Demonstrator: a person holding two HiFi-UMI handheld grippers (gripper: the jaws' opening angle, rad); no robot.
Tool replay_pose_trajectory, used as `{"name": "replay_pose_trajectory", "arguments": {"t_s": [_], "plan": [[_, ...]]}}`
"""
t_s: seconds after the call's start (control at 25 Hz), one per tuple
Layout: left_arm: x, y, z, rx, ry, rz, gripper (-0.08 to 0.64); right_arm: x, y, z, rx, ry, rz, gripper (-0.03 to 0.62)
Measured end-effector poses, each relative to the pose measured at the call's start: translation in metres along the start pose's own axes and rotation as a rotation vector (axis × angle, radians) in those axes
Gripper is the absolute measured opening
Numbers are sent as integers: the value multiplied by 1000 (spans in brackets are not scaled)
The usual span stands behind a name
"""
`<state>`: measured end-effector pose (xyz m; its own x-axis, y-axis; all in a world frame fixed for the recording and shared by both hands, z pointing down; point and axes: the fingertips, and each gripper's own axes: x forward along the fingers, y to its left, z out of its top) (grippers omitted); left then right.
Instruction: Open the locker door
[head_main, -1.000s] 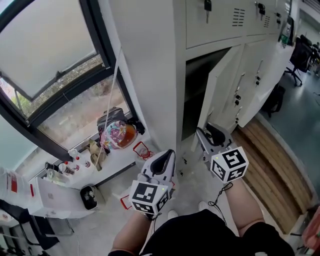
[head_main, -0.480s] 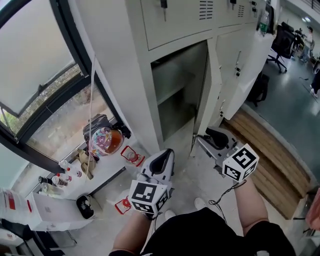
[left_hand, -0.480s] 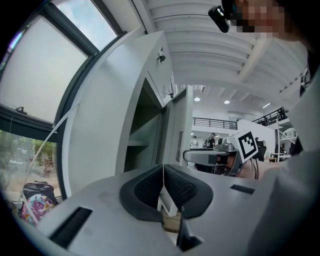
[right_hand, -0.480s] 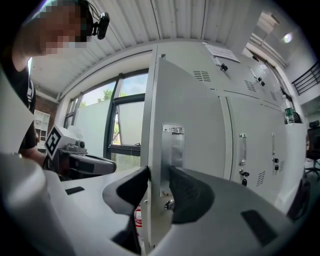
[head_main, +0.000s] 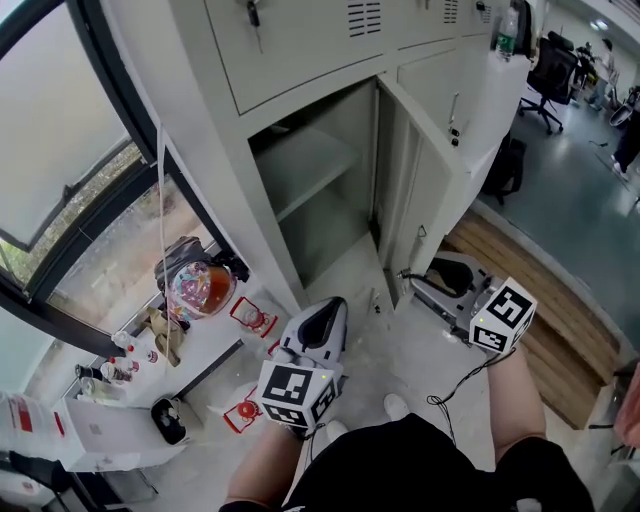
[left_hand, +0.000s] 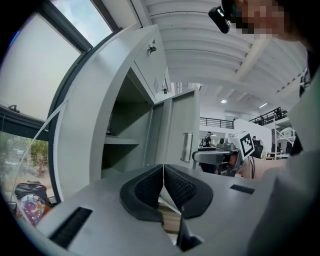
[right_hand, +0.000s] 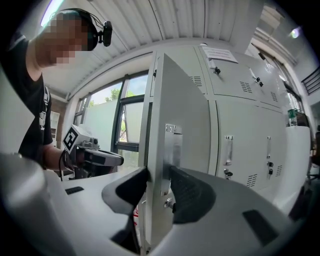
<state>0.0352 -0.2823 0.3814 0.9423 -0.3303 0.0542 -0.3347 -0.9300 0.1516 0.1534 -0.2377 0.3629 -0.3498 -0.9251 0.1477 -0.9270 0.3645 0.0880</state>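
Below a bank of grey lockers (head_main: 300, 50), in the head view, the locker door (head_main: 425, 200) is standing swung out from the bottom-left compartment, roughly square to the cabinet front. Its long axis is running vertically. Its hinged side is lying at the right of the opening, its free edge is pointing toward the person, and its outer face is facing the neighbouring lockers on the right. 1 shelf (head_main: 310, 165) is showing inside the opening.

The upper lockers are being cut off by the top of the frame. The clutter (head_main: 200, 290) on the floor beside the window (head_main: 70, 120) is too small to name.

The right gripper (head_main: 418, 283) is meeting the door's free edge low down, where the door is hiding its jaw tips from above. In the right gripper view the door (right_hand: 182, 130) is appearing edge-on between the 2 jaws. They are standing spread, 1 on each face, having just been opening. The door is covering part of the left pad, so contact there is unreadable.

The left gripper (head_main: 322, 318) is hovering well apart from the door, nearer the person. Its jaws are pressing together on nothing.
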Motion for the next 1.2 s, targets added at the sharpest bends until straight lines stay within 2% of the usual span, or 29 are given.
{"name": "replay_pose_trajectory", "arguments": {"t_s": [0.6,0.68,0.96,1.2], "plan": [[46,-52,-3,27,29,-41,20,-59,-58,-13,48,-23,-208,166],[50,-58,-3,32,29,-44,20,-65,-67,-14,68,-22,-239,144],[62,-71,-5,36,29,-35,20,-81,-110,-20,112,0,-360,140],[69,-74,-4,37,25,-1,20,-87,-136,-23,106,10,-409,140]]}}
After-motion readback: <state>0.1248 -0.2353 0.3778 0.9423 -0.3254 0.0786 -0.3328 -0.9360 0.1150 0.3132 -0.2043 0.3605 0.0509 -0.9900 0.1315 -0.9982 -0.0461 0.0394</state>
